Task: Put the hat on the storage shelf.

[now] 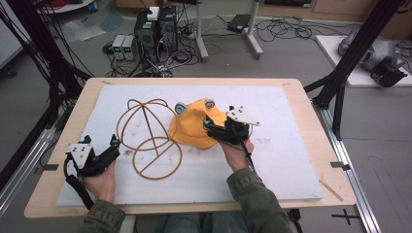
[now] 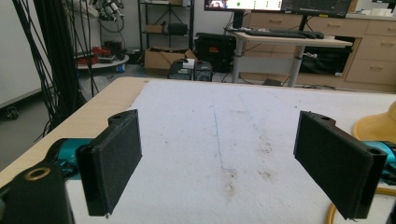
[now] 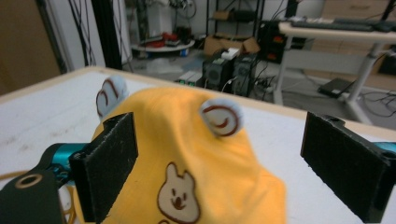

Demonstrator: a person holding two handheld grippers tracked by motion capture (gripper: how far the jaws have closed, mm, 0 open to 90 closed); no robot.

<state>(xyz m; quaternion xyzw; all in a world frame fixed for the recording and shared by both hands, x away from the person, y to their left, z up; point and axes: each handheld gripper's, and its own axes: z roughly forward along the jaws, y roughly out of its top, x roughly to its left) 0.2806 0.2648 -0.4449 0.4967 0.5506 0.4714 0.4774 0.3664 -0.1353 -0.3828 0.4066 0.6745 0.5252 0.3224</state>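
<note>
Resting at the near left of the white mat (image 1: 272, 160), the left gripper (image 1: 108, 149) sits in the person's left hand (image 1: 101, 182) with its jaws spread wide and nothing between them; in the left gripper view the two black pads (image 2: 114, 163) frame only bare, lightly stained mat. Just to its right lies a brown wire frame (image 1: 148, 136), a dome of thin hoops standing on a round ring, close to the jaws but not touched by them. Across from it, the person's right hand (image 1: 236, 154) holds the right gripper (image 1: 214, 127) at the near edge of a yellow hat (image 1: 194, 127) that lies in a soft heap near the middle of the mat. Its jaws are also wide open and grip nothing; in the right gripper view the hat rises between and beyond the pads, showing a small rabbit face (image 3: 179, 196) on the cloth and two pale blue round ears (image 3: 221, 116) on top. The hat's left edge lies against the wire frame. Beyond the wooden table (image 1: 301, 102) stand computer boxes (image 1: 156, 29) and loose cables (image 1: 282, 29) on the grey floor.
</note>
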